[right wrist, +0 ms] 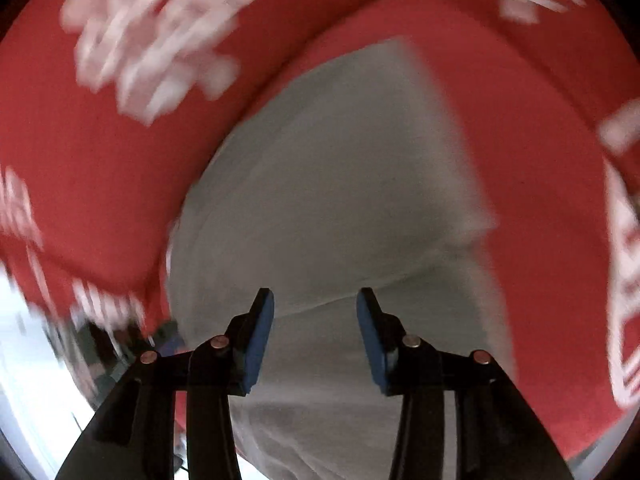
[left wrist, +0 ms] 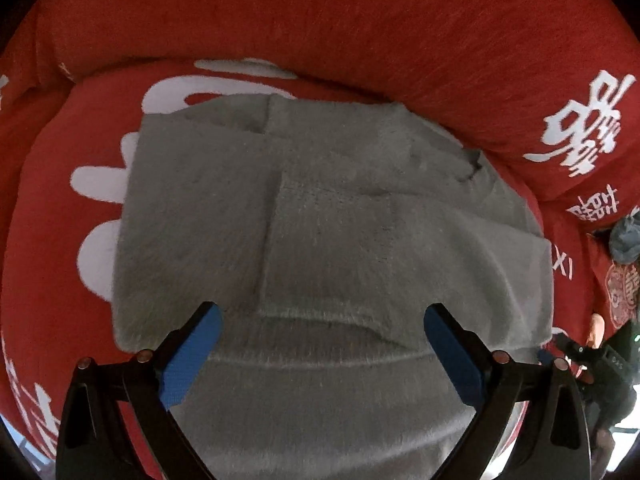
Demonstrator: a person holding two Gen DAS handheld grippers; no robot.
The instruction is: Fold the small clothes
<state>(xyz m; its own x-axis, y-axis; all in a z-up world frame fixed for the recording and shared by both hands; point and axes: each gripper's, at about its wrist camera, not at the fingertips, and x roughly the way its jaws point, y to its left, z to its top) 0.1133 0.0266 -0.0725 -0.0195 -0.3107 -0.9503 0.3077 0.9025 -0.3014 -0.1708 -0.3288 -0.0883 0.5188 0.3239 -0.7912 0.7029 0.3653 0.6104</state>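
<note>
A grey fuzzy garment (left wrist: 328,216) lies folded flat on a red cover with white characters (left wrist: 400,32); one panel is folded over its middle. My left gripper (left wrist: 322,320) hovers over the garment's near edge, its blue pads wide apart and nothing between them. In the blurred right wrist view the same grey garment (right wrist: 340,184) spreads beneath my right gripper (right wrist: 316,304). Its jaws stand partly apart, gripping nothing, and the cloth lies below them.
The red cover rises into a thick padded ridge (left wrist: 360,20) behind the garment. A bluish-grey bundle (left wrist: 626,240) sits at the far right edge. Dark gear and part of a hand (left wrist: 596,328) show at the lower right. A bright floor (right wrist: 24,360) shows at the lower left.
</note>
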